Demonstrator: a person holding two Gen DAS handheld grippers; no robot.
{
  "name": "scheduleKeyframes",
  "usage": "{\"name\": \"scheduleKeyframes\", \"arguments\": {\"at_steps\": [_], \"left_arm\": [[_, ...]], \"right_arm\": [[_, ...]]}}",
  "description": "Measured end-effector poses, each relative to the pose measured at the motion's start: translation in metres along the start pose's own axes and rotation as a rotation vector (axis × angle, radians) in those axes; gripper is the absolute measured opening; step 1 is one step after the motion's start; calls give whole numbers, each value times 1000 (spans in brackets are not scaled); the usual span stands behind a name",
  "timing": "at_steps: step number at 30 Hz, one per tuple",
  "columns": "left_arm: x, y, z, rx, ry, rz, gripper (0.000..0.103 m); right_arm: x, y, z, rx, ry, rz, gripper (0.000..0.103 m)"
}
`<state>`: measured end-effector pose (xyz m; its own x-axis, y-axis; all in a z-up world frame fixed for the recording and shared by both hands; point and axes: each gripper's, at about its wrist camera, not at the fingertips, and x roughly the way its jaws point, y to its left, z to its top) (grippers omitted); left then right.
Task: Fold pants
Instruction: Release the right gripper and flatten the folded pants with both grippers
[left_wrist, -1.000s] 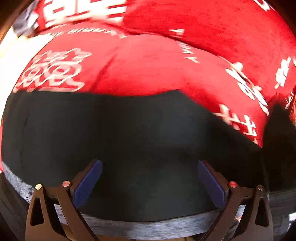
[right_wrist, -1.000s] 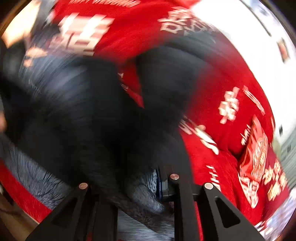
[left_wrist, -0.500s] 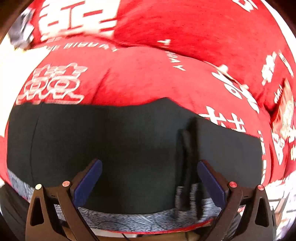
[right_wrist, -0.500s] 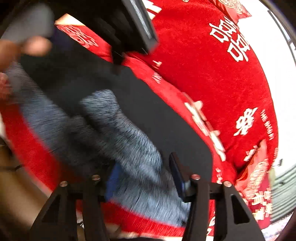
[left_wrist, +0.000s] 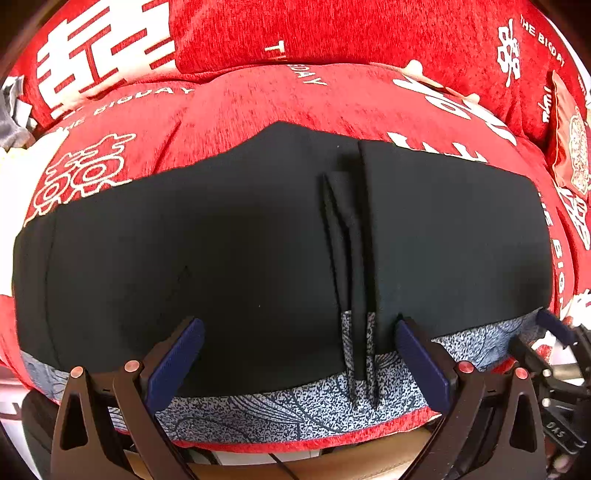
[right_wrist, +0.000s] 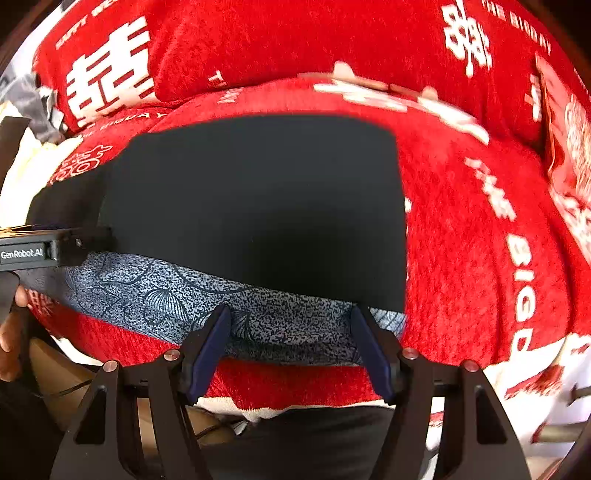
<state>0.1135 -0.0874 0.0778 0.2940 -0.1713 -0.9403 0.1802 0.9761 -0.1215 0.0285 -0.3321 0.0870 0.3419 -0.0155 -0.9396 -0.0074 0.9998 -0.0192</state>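
Black pants (left_wrist: 221, 240) lie flat on a red cushion, with a blue-grey patterned waistband (left_wrist: 280, 406) along the near edge and a narrow pleat of folds (left_wrist: 351, 258) right of centre. My left gripper (left_wrist: 295, 354) is open over the waistband, holding nothing. In the right wrist view the pants (right_wrist: 258, 199) and waistband (right_wrist: 258, 317) lie just ahead of my right gripper (right_wrist: 291, 343), which is open and empty. The left gripper's body (right_wrist: 40, 251) shows at that view's left edge; the right gripper's finger (left_wrist: 554, 328) shows at the left view's right edge.
The red cushion (left_wrist: 258, 103) with white characters spreads under and behind the pants, with a second red cushion (left_wrist: 332, 33) behind it. A red packet (left_wrist: 569, 140) lies at the far right. A grey cloth (left_wrist: 11, 114) sits at the far left. The cushion's front edge (right_wrist: 295, 384) drops off below.
The right gripper let go of the waistband, opened wide and pulled back. The pants settled flat on the cushion. The left gripper stayed open and drew back a little.
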Motion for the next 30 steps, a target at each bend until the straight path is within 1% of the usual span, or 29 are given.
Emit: {"name": "scheduleKeyframes", "arguments": {"at_steps": [2,3,5,6,8,9,10,12,14,16,18,19,20,21,22,23,24,26,27,30], "left_arm": [[2,1,-1,-14,-1,-11,103],[3,0,-1,-23,2,-15,103],[4,0,-2,-26,0,-13,103],[4,-2,-3,-20,-4,-8,103],[3,-3,-5,-14,-11,-7,103],[3,-2,-5,-15,-10,-12,103],[3,-1,-6,-17,-8,-19,103],[4,0,-6,-25,-8,-30,103],[4,1,-7,-25,-10,-29,103],[4,1,-6,-23,-14,-27,103],[3,2,-6,-26,-13,-34,103],[2,4,-6,-27,-14,-42,103],[0,6,-6,-34,-15,-51,103],[-1,8,-7,-39,-18,-57,103],[-2,9,-7,-44,-20,-62,103],[-3,10,-7,-46,-22,-63,103],[-3,9,-8,-41,-22,-59,103],[-5,8,-9,-26,-26,-57,103],[-5,8,-9,-23,-27,-57,103],[-12,10,-11,-17,-42,-47,103]], "right_arm": [[-14,6,7,0,-47,-6,71],[-22,8,16,0,-92,-14,71],[-26,12,33,-21,-118,-48,71],[-21,13,44,-36,-110,-75,71],[5,13,61,-51,-47,-108,71],[26,11,70,-43,-2,-132,71],[37,8,77,-34,16,-140,73],[52,-1,90,2,18,-130,87],[58,-3,102,47,13,-124,94],[64,-1,108,58,27,-147,95],[60,5,109,61,28,-188,96],[54,9,107,70,11,-191,96],[45,14,103,79,-16,-172,96],[38,19,94,94,-48,-147,96],[38,22,88,101,-50,-136,96],[41,27,80,97,-31,-125,96],[45,36,68,70,-13,-136,96],[38,54,48,8,-77,-198,96],[34,60,38,-5,-88,-204,96],[24,63,23,24,-92,-181,96]]}}
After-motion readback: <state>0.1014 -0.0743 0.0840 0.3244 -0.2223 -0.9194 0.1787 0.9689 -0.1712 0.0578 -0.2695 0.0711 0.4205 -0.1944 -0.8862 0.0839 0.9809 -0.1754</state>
